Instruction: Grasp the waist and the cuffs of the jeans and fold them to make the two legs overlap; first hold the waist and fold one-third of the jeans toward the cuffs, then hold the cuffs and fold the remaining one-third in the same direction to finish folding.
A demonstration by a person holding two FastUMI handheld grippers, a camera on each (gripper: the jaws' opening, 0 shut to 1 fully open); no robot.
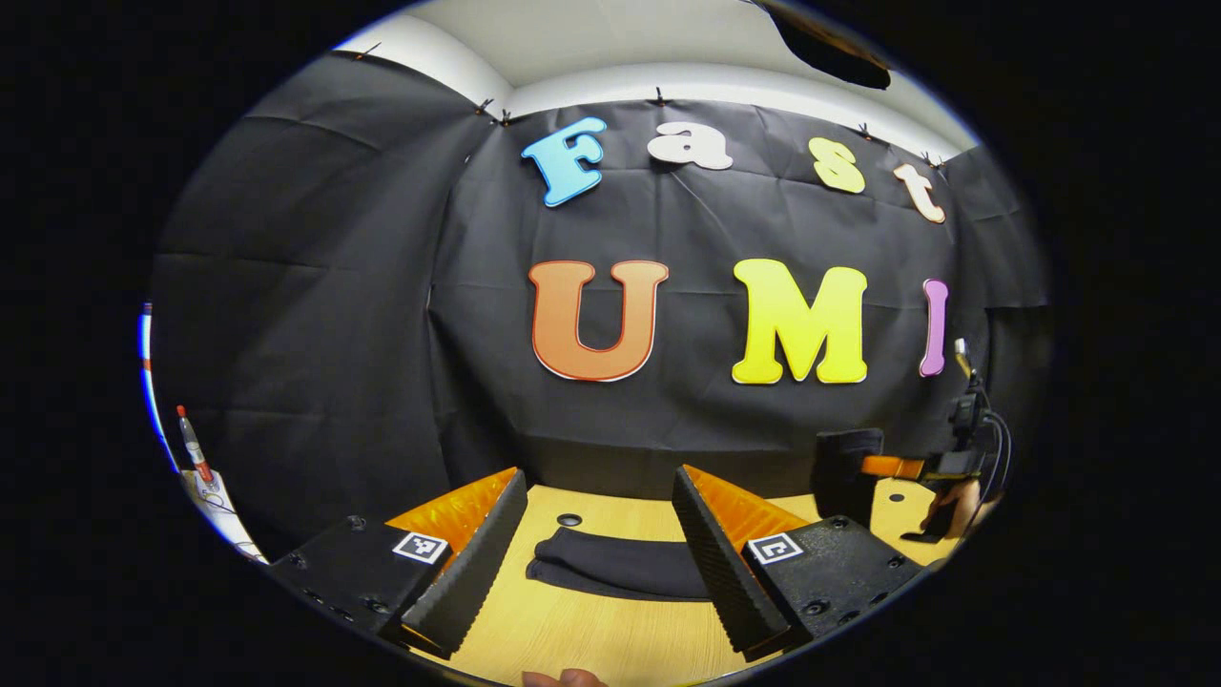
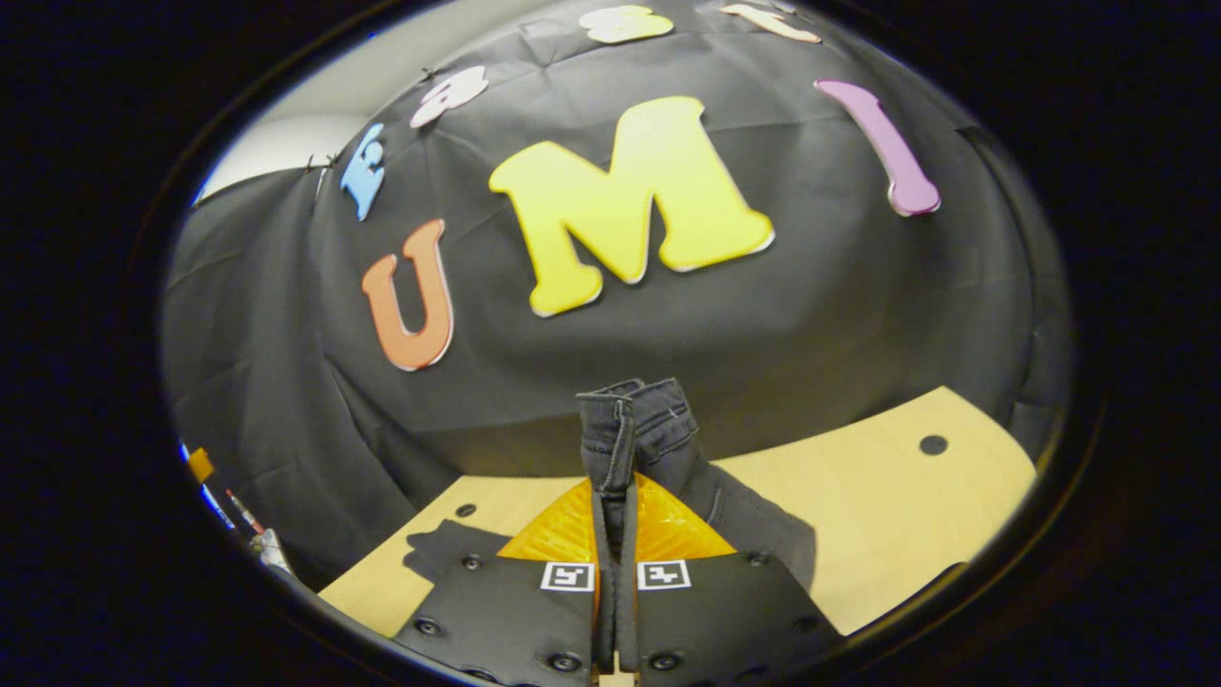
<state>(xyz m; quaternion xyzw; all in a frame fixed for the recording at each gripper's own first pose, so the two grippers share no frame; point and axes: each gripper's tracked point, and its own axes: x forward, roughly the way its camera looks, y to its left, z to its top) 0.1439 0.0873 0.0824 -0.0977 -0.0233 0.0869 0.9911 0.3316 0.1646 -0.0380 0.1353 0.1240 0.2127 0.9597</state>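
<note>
So right now the right gripper (image 2: 615, 534) has its jaws clamped tight on a bunched edge of the black jeans (image 2: 637, 429). You can see a stitched hem or band sticking up above the fingertips in the right gripper view, and the rest of the denim trails down and off to the right onto the wooden worktop (image 2: 887, 477). Can't honestly tell if that's the waist or a cuff from here, the fabric is too bunched.

The left gripper (image 1: 599, 549) is a different story: jaws spread wide, holding nothing, hanging just above the worktop (image 1: 591, 639). Between its fingers, a bit farther out, there's a dark folded strip of the jeans (image 1: 620, 565) lying flat on the wood. The other gripper, with the hand holding it, shows off at the far right edge of the left gripper view.

My read: this looks like the start of a fold, one end picked up and the other end not yet grabbed. Next move probably calls for the left one to drop down onto that flat strip and close on it, so both ends can be carried over together. Lifting with just the right side would likely drag the denim crooked.
</note>
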